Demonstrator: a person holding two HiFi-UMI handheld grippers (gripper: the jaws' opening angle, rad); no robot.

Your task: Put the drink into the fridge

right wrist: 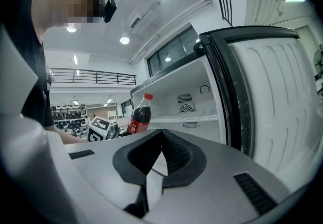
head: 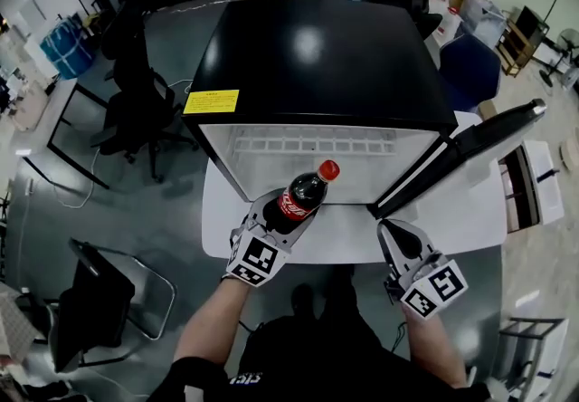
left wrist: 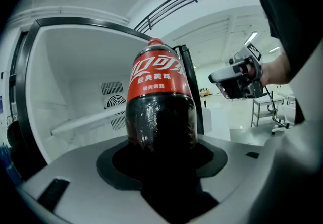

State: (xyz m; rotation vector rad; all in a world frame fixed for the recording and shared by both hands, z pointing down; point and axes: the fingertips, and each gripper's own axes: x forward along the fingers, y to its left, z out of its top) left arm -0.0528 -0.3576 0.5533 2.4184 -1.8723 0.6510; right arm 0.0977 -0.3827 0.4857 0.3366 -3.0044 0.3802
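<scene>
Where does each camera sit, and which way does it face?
Head view: on the person's head, facing down at the open fridge; arms, left gripper, right gripper show.
Left gripper view: on that gripper, facing into the fridge; its fingers shut on the cola bottle.
Right gripper view: on that gripper, facing the fridge; shut empty fingers, person's torso show.
Shared: cola bottle and fridge.

Red-capped cola bottle [head: 297, 199] before open fridge [head: 317, 56]
</scene>
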